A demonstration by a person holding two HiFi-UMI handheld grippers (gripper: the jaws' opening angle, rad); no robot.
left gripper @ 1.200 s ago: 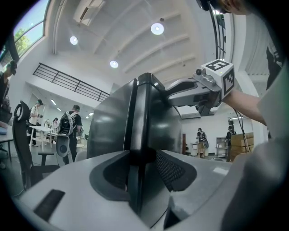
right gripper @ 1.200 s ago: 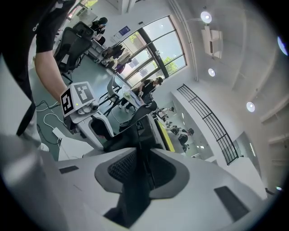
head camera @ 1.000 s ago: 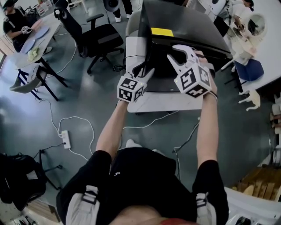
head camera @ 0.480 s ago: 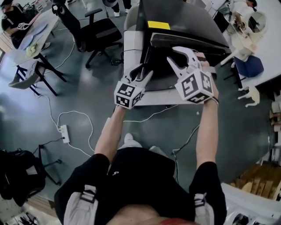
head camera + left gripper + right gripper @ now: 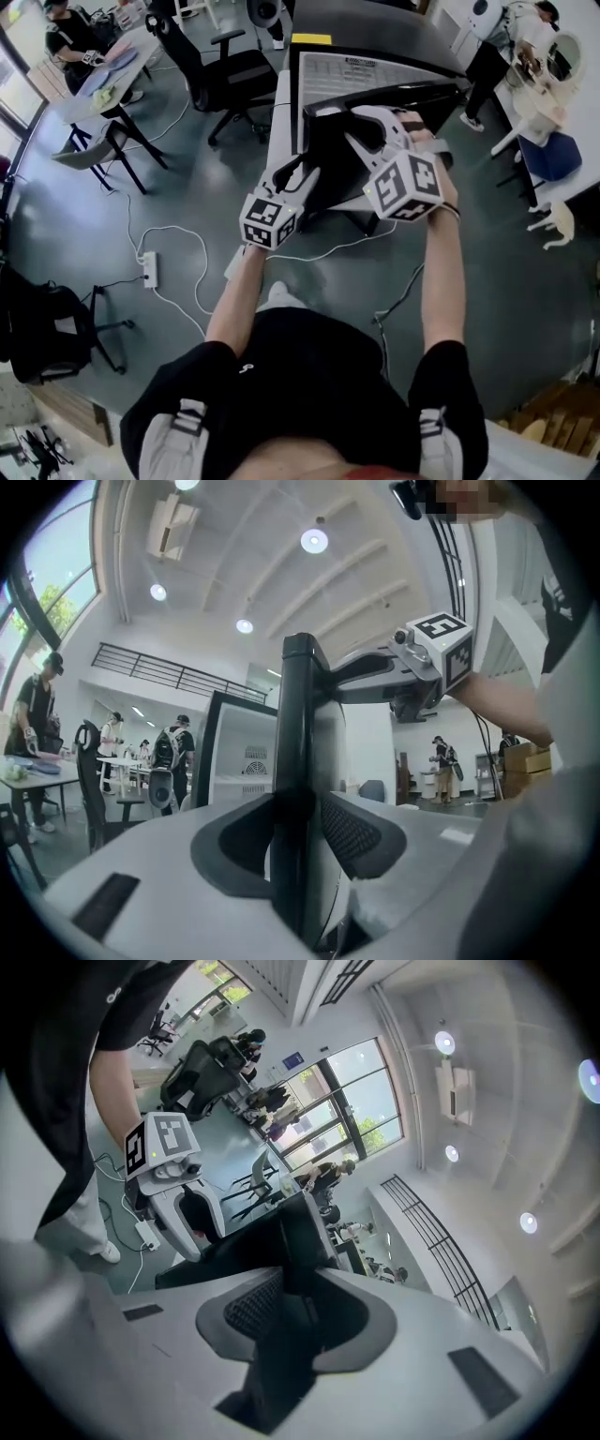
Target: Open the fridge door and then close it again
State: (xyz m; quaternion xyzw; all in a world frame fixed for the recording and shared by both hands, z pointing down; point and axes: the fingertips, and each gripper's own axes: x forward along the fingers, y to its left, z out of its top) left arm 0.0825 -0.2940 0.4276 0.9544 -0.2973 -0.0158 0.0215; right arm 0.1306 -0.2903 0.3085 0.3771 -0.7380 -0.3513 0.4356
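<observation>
The black fridge (image 5: 375,23) stands in front of me with its door (image 5: 394,96) swung partly open, and the white inside with a wire shelf (image 5: 370,67) shows. My left gripper (image 5: 298,176) has the door's side edge (image 5: 298,714) between its jaws, which are closing, pads against it. My right gripper (image 5: 352,125) has the door's top edge (image 5: 292,1227) between its pads, and those jaws are opening a little. In the left gripper view the door edge runs up through the left gripper (image 5: 302,827). In the right gripper view it passes through the right gripper (image 5: 295,1309).
A black office chair (image 5: 230,70) stands left of the fridge. A white power strip (image 5: 147,269) and loose cables (image 5: 328,246) lie on the grey floor. A desk with a seated person (image 5: 112,66) is far left, a dark bag (image 5: 37,328) near left, white tables (image 5: 562,103) right.
The door has swung out from the fridge, and the white inside now shows. Both grippers came back toward me with it, the left one drawing lower in the head view.
</observation>
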